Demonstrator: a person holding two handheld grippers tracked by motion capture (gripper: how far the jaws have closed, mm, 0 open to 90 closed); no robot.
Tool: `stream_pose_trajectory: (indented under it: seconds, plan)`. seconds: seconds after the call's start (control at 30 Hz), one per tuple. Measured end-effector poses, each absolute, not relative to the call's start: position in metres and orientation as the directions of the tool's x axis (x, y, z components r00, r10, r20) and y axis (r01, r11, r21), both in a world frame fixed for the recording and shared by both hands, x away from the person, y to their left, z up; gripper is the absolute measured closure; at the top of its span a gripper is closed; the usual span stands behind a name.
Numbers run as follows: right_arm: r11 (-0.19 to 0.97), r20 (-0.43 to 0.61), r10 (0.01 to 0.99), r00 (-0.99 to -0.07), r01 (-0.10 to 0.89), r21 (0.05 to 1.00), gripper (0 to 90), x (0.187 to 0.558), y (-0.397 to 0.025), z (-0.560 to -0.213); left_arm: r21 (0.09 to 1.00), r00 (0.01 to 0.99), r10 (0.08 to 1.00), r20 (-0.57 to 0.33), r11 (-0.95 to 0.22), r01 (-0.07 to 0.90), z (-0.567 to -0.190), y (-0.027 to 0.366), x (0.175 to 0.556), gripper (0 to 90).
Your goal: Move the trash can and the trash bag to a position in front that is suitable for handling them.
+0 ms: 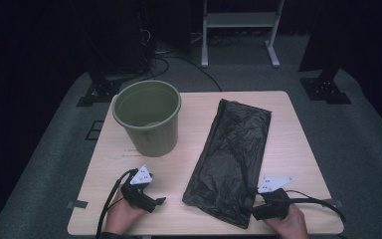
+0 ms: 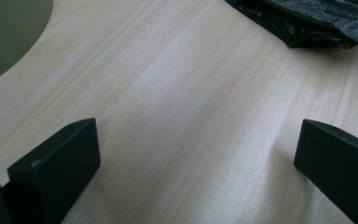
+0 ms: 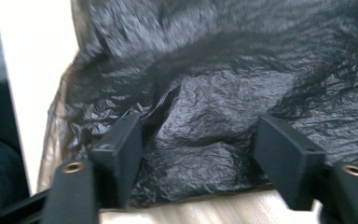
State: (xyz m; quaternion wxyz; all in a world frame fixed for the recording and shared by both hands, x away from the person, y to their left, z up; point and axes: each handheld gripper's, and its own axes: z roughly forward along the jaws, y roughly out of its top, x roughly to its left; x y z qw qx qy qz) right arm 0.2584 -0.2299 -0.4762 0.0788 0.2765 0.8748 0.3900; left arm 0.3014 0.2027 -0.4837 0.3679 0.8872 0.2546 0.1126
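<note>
Opening step of lining the bin, by the look of it: right claw [image 1: 251, 208] spread wide at the near end of the black bin bag [image 1: 231, 159], jaws straddling a raised crease of film but not yet pinched on it — plastic lying slack between and ahead of them in the right gripper view [image 3: 223, 116]. Bag flat on the bench [image 1: 298, 149], stretching away ahead of that claw toward the far edge. Left claw [image 1: 159, 200] likewise released, empty, resting low over bare wood; in its own view a corner of the bag [image 2: 317, 23] up ahead to the right, a curve of the green bin [image 2: 4, 37] ahead to the left. Bin [image 1: 148, 117] upright and unlined, just beyond the left claw, well apart from the bag. Next move, most likely: close the right claw on one layer only at the hem, then bring the left across to catch the opposite layer and pull the mouth open — thin film, easy to grab both layers together or let slip. No brand, label or legible writing on bag or bin; small dark dots on the pale plates atop the claws, nothing readable.
</note>
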Motion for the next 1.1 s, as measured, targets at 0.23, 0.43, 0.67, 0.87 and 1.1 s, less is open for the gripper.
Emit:
stream_pose_trajectory:
  seconds: [0.23,0.43,0.67,0.87,1.1]
  plan:
    - [0.581,0.018,0.535,-0.845,0.382,0.719,71.9,0.256,-0.232,-0.478,0.710,0.845,0.535,0.013,-0.600,0.369,-0.484,0.203,0.301,0.0]
    - [0.572,0.043,0.528,-0.848,0.392,0.721,89.7,0.257,-0.236,-0.478,0.710,0.845,0.535,0.013,-0.600,0.369,-0.484,0.203,0.301,0.0]
    - [0.591,0.016,0.547,-0.837,0.400,0.701,89.9,0.259,-0.242,-0.475,0.710,0.845,0.535,0.013,-0.600,0.369,-0.484,0.203,0.301,0.0]
    - [0.590,-0.014,0.600,-0.800,0.431,0.683,89.9,0.266,-0.260,-0.473,0.710,0.844,0.537,0.013,-0.599,0.370,-0.484,0.203,0.301,0.0]
    - [0.568,-0.053,0.673,-0.738,0.469,0.676,89.9,0.276,-0.290,-0.468,0.710,0.844,0.537,0.013,-0.599,0.370,-0.484,0.203,0.301,0.0]
